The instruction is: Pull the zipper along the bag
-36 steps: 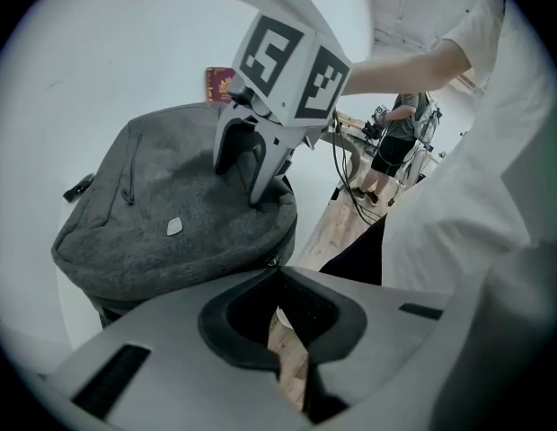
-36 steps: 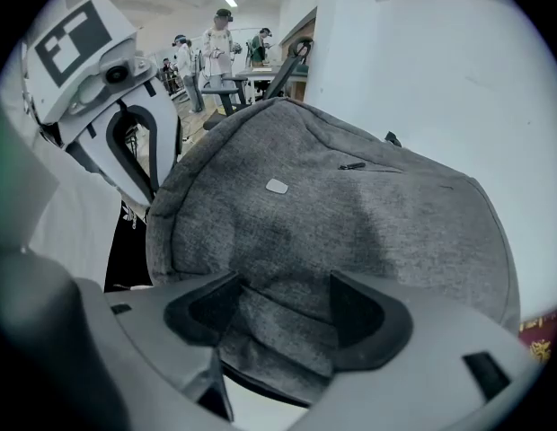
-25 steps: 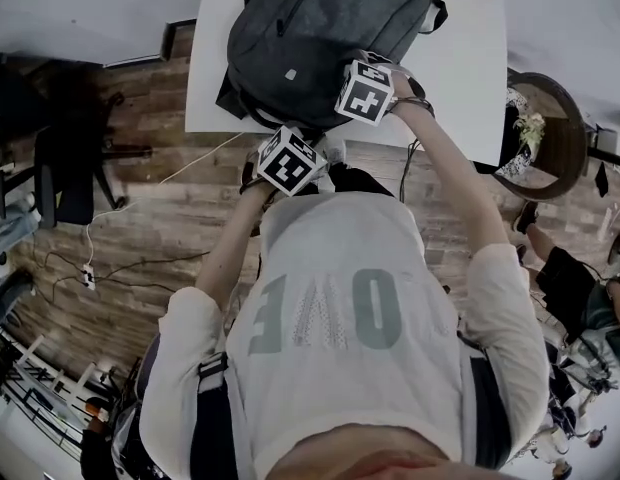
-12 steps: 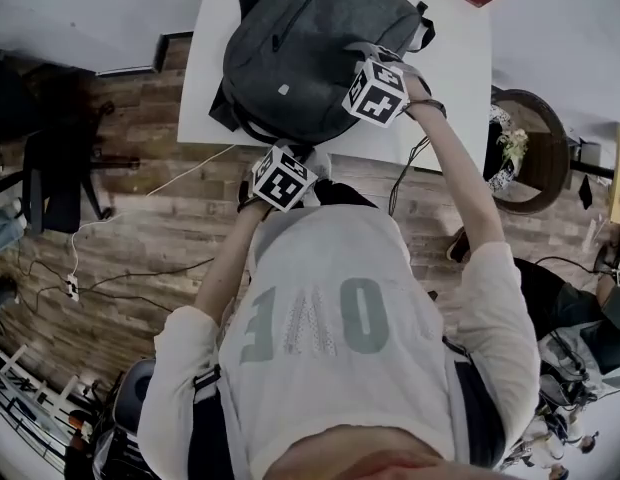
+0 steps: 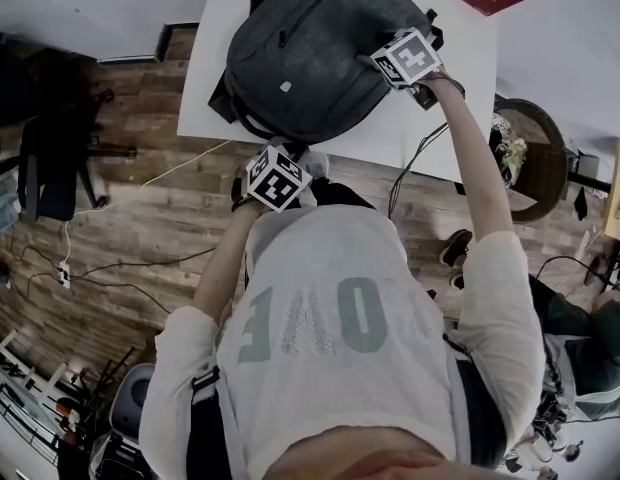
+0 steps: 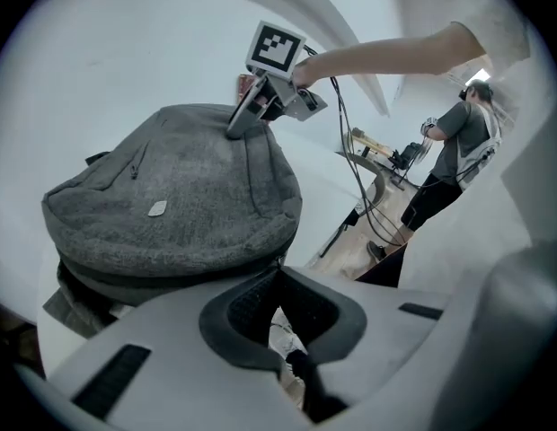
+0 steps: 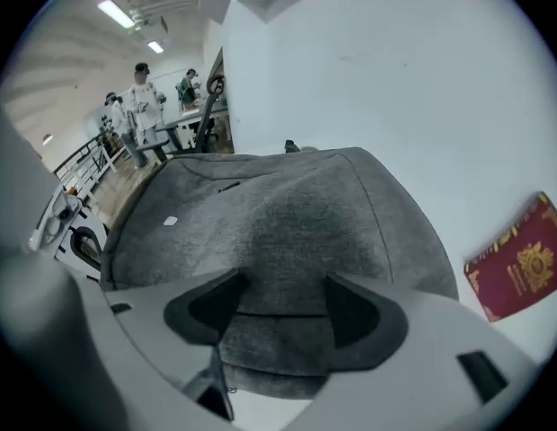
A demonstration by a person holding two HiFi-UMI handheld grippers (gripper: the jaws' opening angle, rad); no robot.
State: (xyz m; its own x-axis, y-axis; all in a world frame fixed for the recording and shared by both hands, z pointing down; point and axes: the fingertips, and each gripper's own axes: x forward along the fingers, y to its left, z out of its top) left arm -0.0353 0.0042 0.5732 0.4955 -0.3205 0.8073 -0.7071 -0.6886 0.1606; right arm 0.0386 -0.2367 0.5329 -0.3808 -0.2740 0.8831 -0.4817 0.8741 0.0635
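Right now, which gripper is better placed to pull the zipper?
Left, probably. The left gripper is shut right at the backpack's near seam, while the right gripper is open above plain fabric at the far end. No zipper pull is clearly visible.

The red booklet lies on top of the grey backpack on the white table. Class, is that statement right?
Not quite. The red booklet lies on the white table beside the grey backpack, apart from it, not on top of it. The right gripper view shows bare table between the two, and the head view agrees.
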